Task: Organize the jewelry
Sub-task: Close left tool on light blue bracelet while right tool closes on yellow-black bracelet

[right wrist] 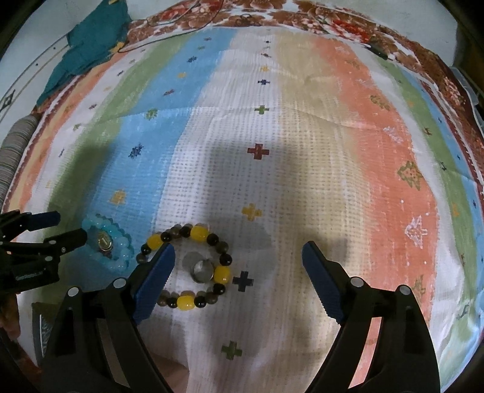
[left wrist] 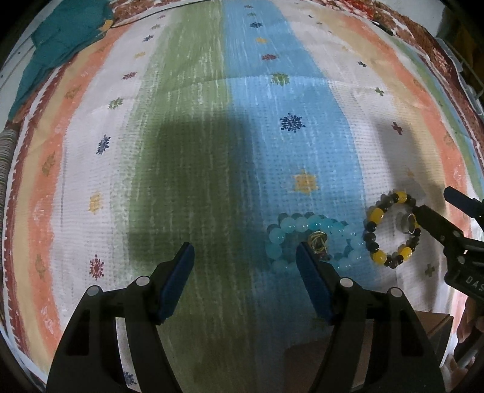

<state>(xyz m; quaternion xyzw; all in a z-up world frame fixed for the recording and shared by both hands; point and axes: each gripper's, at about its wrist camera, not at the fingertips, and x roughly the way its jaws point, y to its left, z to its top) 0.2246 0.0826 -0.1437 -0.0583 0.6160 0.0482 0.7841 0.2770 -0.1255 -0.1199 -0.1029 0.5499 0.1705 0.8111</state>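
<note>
A light-blue bead bracelet [left wrist: 314,238] lies on the striped cloth with a small gold ring [left wrist: 317,240] inside it; both also show in the right wrist view, bracelet [right wrist: 121,251] and ring [right wrist: 103,241]. A yellow-and-dark bead bracelet [left wrist: 381,229] [right wrist: 196,266] lies to its right, with a silver ring [left wrist: 407,222] [right wrist: 202,269] inside it. My left gripper [left wrist: 245,254] is open and empty, its right finger at the blue bracelet. My right gripper [right wrist: 239,251] is open and empty, its left finger over the yellow bracelet's left edge.
A striped patterned cloth [right wrist: 302,136] covers the surface. A teal cloth [left wrist: 60,42] [right wrist: 90,45] lies bunched at the far left. A floral fabric [right wrist: 272,15] and a thin cable run along the far edge.
</note>
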